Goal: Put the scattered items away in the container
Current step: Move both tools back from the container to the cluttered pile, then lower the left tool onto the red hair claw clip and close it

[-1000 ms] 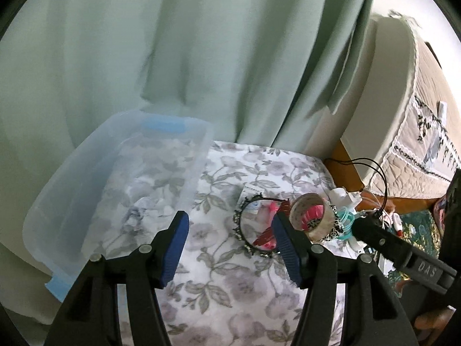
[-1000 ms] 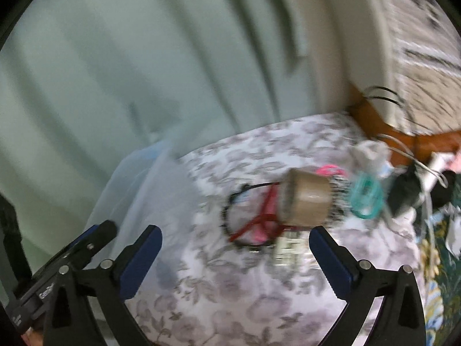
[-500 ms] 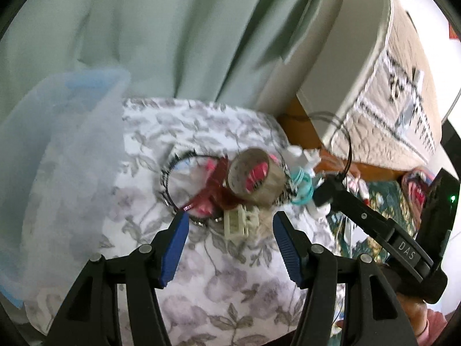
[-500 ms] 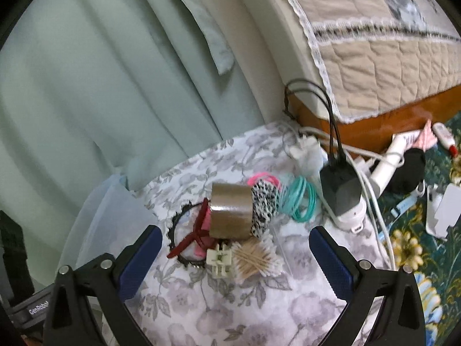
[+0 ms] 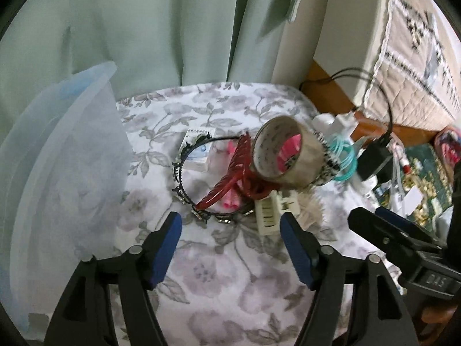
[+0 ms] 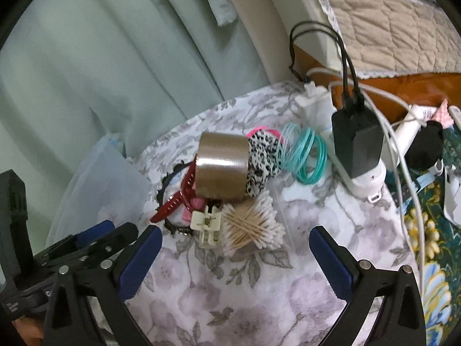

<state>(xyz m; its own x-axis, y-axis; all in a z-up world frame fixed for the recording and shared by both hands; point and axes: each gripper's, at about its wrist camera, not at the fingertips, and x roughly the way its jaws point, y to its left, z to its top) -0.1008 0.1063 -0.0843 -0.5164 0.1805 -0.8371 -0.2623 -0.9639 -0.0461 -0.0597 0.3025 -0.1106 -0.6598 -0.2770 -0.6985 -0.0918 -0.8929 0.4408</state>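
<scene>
Left gripper (image 5: 230,227), opening, empty, just short of white hair clip (image 5: 269,212)

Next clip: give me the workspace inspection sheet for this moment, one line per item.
Surface: floral cloth, items piled at its middle.
Job's things: brown tape roll on its side atop red hair clip and black headband; cotton swabs, cream claw clip, leopard scrunchie, teal hair ties; translucent container beside the pile.
Clutter: small white box under the headband.
Grippers: left gripper opening, right gripper open; nothing between the fingers.
Cables: black charger in white power strip, cords trailing.
Surroundings: green curtain, quilted bed.
</scene>
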